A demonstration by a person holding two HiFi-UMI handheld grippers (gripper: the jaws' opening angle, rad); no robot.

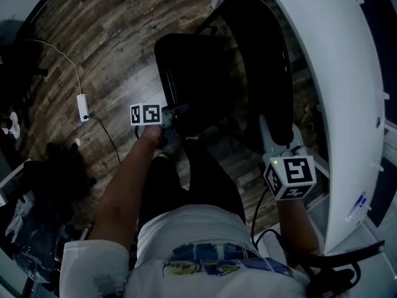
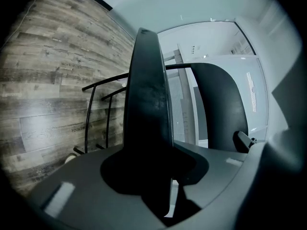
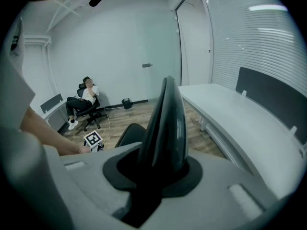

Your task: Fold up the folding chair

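Risk one: slip. Folding chair (image 1: 214, 98) stands beside white desk (image 1: 335, 73), seat (image 1: 192, 73) not yet against backrest (image 1: 267, 67). Left gripper (image 1: 175, 119) pinches seat edge, right gripper (image 1: 272, 138) pinches backrest edge. Smooth edges may slide out; legs may skid on wood floor (image 1: 111, 36).

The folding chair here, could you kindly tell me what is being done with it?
A person stands over the black folding chair beside a white desk, a tool in each hand. The left tool is clamped on the seat at its near edge, the right tool on the backrest at its top edge. The chair looks only partly folded, not yet flat.
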